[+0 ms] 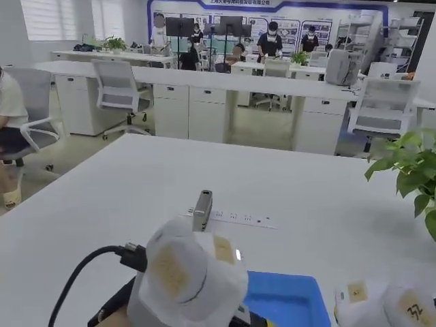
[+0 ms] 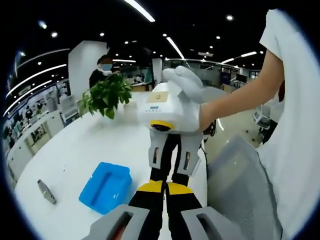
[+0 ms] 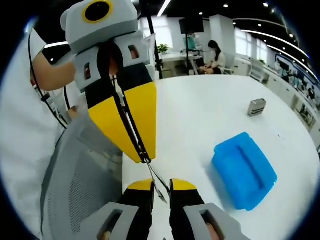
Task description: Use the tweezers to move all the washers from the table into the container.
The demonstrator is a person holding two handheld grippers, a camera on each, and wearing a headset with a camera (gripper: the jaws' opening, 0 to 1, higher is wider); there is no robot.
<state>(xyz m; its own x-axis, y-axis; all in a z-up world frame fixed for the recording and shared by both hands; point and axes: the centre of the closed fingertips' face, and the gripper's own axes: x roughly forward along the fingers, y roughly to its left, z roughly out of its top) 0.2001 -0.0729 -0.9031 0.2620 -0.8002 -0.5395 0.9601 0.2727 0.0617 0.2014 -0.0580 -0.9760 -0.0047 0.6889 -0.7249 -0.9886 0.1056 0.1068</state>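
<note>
Thin metal tweezers (image 3: 156,182) run between the two grippers, which point at each other tip to tip over the table's near edge. My left gripper (image 3: 146,159) comes down from above in the right gripper view, its yellow jaws shut along the tweezers. My right gripper (image 3: 161,187) has its jaws closed to a narrow gap on the tweezers' lower end. In the left gripper view my left gripper (image 2: 165,188) meets the right gripper (image 2: 170,175). An empty blue container (image 1: 289,300) (image 2: 106,186) (image 3: 245,170) sits on the white table (image 1: 136,204) beside them.
A small metal block (image 1: 202,210) (image 2: 46,191) (image 3: 256,106) stands mid-table by a flat white strip (image 1: 238,218). A potted plant (image 1: 412,170) (image 2: 105,95) is at the table's right. A grey mesh chair (image 3: 80,185) is under the grippers. Desks and people fill the background.
</note>
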